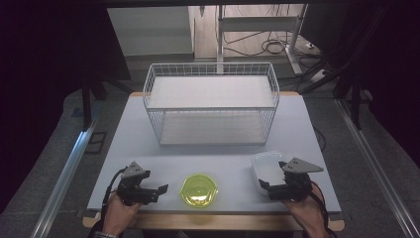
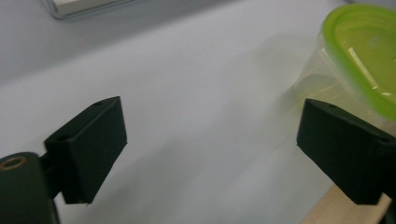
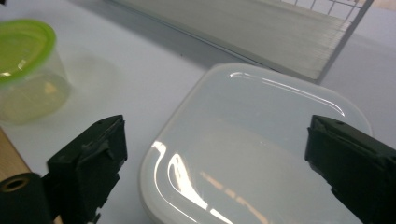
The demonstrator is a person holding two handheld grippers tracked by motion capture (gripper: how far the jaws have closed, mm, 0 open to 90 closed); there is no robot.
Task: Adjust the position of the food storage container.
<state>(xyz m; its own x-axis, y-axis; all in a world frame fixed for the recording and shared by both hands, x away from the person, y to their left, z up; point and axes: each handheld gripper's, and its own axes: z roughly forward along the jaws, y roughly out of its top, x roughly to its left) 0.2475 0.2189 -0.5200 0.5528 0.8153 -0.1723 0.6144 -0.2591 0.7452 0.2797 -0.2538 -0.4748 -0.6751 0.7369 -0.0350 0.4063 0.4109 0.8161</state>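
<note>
A round clear container with a green lid (image 1: 198, 190) (image 2: 357, 60) (image 3: 25, 65) stands near the table's front edge, between my two grippers. A square white lidded container (image 1: 267, 166) (image 3: 254, 149) sits to its right. My left gripper (image 1: 157, 192) (image 2: 212, 149) rests at the front left, open, with bare table between its jaws; the green-lidded container is just past its right jaw. My right gripper (image 1: 270, 187) (image 3: 219, 172) is open at the front right, its jaws standing either side of the white container's near edge.
A white wire basket (image 1: 212, 101) (image 3: 336, 28) with two shelves stands at the back middle of the grey table (image 1: 307, 134). The table's wooden front edge (image 1: 213, 221) lies right below both hands. Floor, cables and metal rails surround the table.
</note>
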